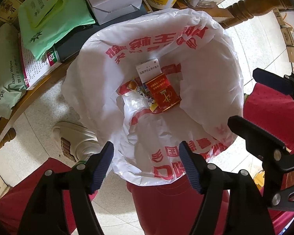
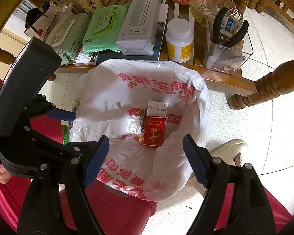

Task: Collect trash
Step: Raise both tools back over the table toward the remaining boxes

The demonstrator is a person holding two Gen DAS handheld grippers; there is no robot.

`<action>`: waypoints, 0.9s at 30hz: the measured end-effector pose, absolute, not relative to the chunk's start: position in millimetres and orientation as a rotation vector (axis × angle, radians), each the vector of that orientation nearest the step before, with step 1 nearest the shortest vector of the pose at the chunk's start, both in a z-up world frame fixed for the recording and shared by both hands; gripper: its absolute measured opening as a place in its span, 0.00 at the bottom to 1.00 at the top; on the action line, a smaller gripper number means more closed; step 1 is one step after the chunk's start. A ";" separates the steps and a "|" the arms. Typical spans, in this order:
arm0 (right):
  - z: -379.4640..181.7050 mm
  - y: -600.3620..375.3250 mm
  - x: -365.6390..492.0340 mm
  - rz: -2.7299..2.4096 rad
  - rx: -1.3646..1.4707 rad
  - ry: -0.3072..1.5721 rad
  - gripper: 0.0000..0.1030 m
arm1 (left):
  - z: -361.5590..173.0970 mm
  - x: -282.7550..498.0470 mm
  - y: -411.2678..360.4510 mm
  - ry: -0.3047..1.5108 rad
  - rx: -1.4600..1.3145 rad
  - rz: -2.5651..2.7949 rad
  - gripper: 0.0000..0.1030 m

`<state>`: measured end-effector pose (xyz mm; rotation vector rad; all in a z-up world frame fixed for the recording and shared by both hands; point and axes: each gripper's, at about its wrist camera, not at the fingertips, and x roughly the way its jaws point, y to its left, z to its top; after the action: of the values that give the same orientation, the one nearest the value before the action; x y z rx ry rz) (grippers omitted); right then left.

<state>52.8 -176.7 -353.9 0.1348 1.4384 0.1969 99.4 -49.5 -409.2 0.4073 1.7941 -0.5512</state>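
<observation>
Both grippers hang nose-down over a red bin lined with a white plastic bag (image 1: pixel 205 90) printed in red characters; the bag's mouth is spread wide over the rim.

Left gripper (image 1: pixel 147 166): fingers released, standing apart with nothing between them, above the near edge of the bag. In the right wrist view it appears at the left side, one blue-padded fingertip showing just beside the bag's edge.

Right gripper (image 2: pixel 146 160): fingers likewise released and empty, positioned over the near rim of the bag.

Collected trash lies at the bottom of the bag. A red cigarette pack (image 2: pixel 153 132) rests flat on top. Touching its far end is a white medicine box (image 2: pixel 157 107) with dark lettering, tilted against the bag wall. Beside the pack on its left are small printed wrappers (image 1: pixel 145 96) in yellow, white and dark colours; their exact number cannot be made out. A clear blister piece (image 2: pixel 132 127) lies just left of those.

Behind the bin, a low wooden worktop (image 2: pixel 225 78) carries wipe packs, a green wipes packet (image 2: pixel 102 31), a long white carton (image 2: pixel 140 19), a white jar (image 2: pixel 179 39) with a yellow label, and a clear container (image 2: pixel 229 52) holding pliers. A person's foot in a pale slipper (image 1: pixel 74 139) stands on the tiled floor beside the bin.
</observation>
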 end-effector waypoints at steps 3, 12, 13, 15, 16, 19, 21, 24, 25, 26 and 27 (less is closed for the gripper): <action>-352.8 -176.3 53.0 0.198 0.134 1.434 0.74 | -409.0 99.6 -48.6 1.794 0.407 -0.546 0.69; -317.6 -172.2 41.8 0.193 0.128 1.359 0.74 | -369.4 86.3 -34.2 1.768 0.348 -0.562 0.72; -309.5 -172.8 38.3 0.195 0.135 1.342 0.74 | -359.6 83.1 -30.6 1.751 0.340 -0.561 0.73; -288.2 -174.7 30.7 0.207 0.157 1.298 0.80 | -334.9 73.4 -21.9 1.707 0.337 -0.566 0.75; -277.8 -176.2 26.7 0.208 0.164 1.276 0.81 | -323.3 68.9 -17.0 1.686 0.342 -0.567 0.76; -238.1 -182.1 11.4 0.241 0.172 1.215 0.82 | -283.4 54.3 -1.2 1.635 0.386 -0.576 0.76; -206.8 -185.3 4.3 0.274 0.154 1.178 0.82 | -250.8 49.5 9.6 1.604 0.398 -0.599 0.76; -150.4 -192.4 -2.1 0.311 0.105 1.100 0.83 | -191.8 53.0 22.6 1.535 0.409 -0.618 0.77; -136.9 -193.9 -3.8 0.315 0.091 1.079 0.87 | -176.1 55.9 25.6 1.512 0.408 -0.621 0.78; -107.3 -197.7 -3.7 0.322 0.060 1.031 0.90 | -151.4 61.7 29.6 1.480 0.399 -0.626 0.80; -90.0 -199.7 -3.3 0.324 0.040 0.999 0.93 | -131.9 67.5 31.3 1.455 0.388 -0.630 0.83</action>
<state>-3.3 -199.7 -90.0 0.0400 0.9989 0.3239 67.5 31.3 -131.9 0.3882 1.4550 -0.6298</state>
